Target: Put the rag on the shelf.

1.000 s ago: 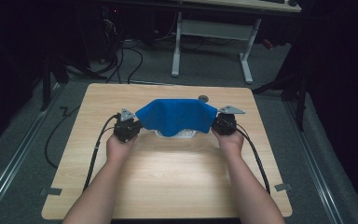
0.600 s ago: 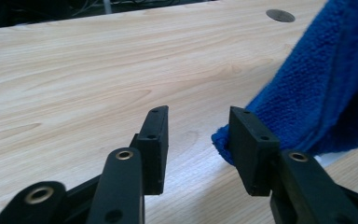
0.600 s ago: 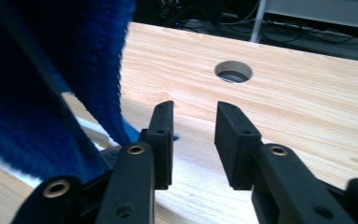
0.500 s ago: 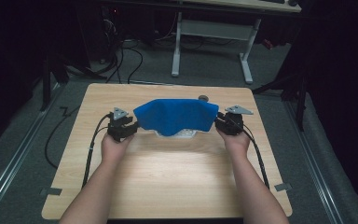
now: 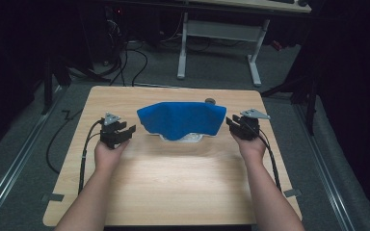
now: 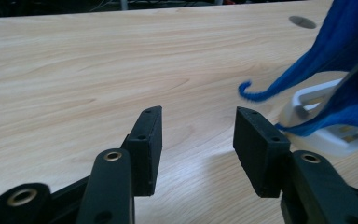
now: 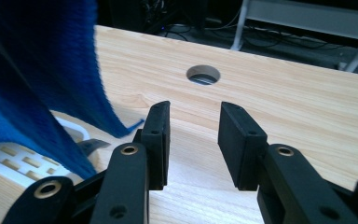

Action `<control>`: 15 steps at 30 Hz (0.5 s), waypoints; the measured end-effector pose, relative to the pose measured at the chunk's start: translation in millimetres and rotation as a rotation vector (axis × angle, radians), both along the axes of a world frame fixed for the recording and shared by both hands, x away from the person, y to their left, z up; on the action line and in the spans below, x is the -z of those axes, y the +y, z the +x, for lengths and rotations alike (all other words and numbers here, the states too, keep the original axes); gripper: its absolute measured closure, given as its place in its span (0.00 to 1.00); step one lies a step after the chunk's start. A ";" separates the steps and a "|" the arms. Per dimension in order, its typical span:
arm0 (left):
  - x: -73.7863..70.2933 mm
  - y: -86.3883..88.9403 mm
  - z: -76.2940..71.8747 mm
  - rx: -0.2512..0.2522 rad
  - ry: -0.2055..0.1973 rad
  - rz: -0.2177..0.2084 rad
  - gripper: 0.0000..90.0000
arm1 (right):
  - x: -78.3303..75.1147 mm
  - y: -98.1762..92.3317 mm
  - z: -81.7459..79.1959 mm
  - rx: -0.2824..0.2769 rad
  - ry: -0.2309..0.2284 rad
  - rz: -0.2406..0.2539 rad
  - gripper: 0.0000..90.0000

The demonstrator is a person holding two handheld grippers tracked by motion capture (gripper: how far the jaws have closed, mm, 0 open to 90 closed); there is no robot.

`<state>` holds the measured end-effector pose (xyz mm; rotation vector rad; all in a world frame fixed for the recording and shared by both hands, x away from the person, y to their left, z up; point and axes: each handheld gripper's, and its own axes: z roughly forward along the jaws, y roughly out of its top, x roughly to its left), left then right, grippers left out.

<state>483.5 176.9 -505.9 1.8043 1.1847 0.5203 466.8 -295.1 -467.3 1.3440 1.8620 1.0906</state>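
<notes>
Scene: a person at a wooden table [image 5: 173,183] works 2 hand-held grippers; a blue cloth [image 5: 180,118] lies draped over a white slotted rack [image 5: 182,138] near the table's far middle.
Blue cloth, position: spread across the rack, its middle sagging toward the person, its 2 ends hanging free above the tabletop; 1 curled corner [image 6: 247,91] hangs just beside the left gripper's jaws.
Left gripper [image 5: 125,130]: released; jaws have just been opening, standing well apart with nothing between them, beside the cloth's left end.
Right gripper [image 5: 232,123]: released; jaws parted with bare table between them, close beside the cloth's right edge [image 7: 98,88] and not touching it.
Cable hole [image 7: 203,74]: a round opening in the tabletop beyond the right jaws.
Handling, judged: the cloth looks soft, light and limp, a knitted or terry weave; it should fold and sag wherever unsupported, and is neither slippery nor fragile.
Where to grip, judged: the 2 hanging end corners, 1 per gripper, pinched across the edge so the fabric stays taut between them.
Risk, judged: a tug could drag the light rack along, or snag the weave on its slots.
</notes>
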 end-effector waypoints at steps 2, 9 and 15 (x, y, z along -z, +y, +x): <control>1.9 4.6 -0.9 -0.013 0.001 -0.003 0.59 | 1.6 -3.7 -1.3 0.005 0.006 0.001 0.72; 2.1 14.6 -8.2 -0.024 -0.005 0.020 0.59 | 4.1 -12.6 -7.8 0.017 0.022 -0.014 0.71; -0.1 22.9 -31.0 -0.041 -0.017 0.029 0.58 | -1.3 -16.0 -27.2 0.002 -0.004 -0.037 0.65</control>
